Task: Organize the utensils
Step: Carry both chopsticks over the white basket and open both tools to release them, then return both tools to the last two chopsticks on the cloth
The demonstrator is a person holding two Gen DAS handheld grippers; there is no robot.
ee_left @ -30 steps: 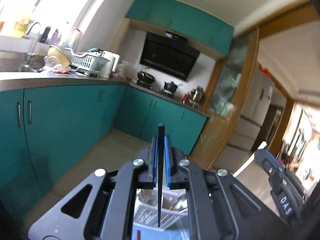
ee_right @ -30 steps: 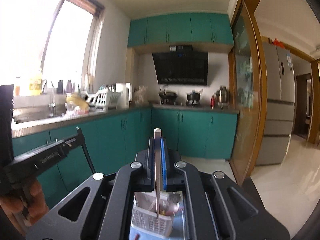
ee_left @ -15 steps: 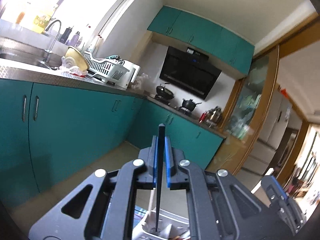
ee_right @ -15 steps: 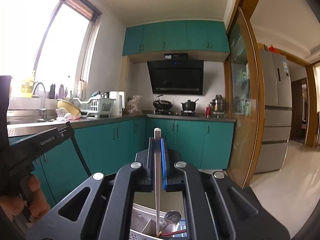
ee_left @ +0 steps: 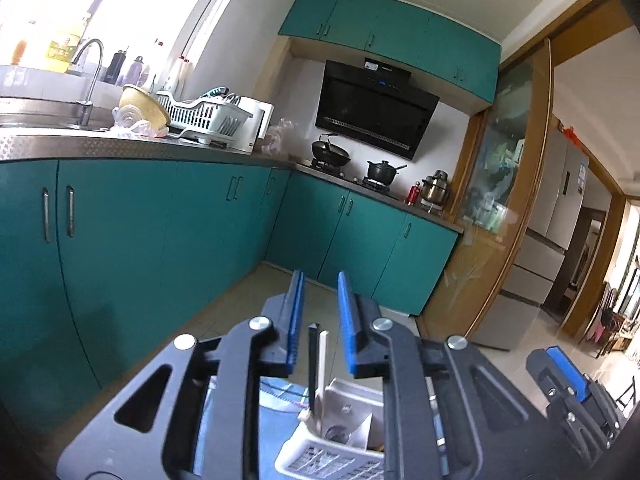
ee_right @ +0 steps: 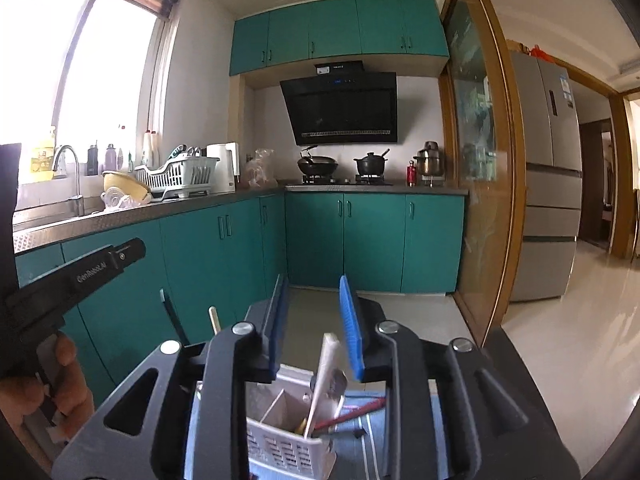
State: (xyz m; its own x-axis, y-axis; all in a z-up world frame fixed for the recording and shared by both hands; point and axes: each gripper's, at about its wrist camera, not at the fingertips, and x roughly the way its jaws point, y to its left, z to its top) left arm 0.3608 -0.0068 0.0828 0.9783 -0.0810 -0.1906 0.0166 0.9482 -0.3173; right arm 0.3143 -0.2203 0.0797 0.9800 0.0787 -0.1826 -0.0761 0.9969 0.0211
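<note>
A white slotted utensil holder [ee_left: 340, 440] [ee_right: 288, 436] stands just below both grippers. In the left wrist view my left gripper [ee_left: 318, 320] is open and empty; a black chopstick [ee_left: 311, 364] and a white chopstick [ee_left: 321, 364] stand in the holder between its fingers. In the right wrist view my right gripper [ee_right: 314, 324] is open and empty above the holder; a white utensil [ee_right: 324, 380], a spoon [ee_right: 334, 382] and a red stick [ee_right: 348, 414] rest inside. The left gripper body [ee_right: 76, 276] shows at the left.
Teal base cabinets [ee_right: 224, 256] run along the left and back. The counter holds a sink tap [ee_right: 70, 176], a dish rack [ee_right: 176, 176] and pots on the stove [ee_right: 344, 168]. A fridge [ee_right: 548, 176] stands at the right. A blue cloth [ee_right: 372, 432] lies under the holder.
Both grippers have opened. The black chopstick left the left gripper and the white utensil left the right gripper; both now stand in the holder. Both grippers tilted slightly.
</note>
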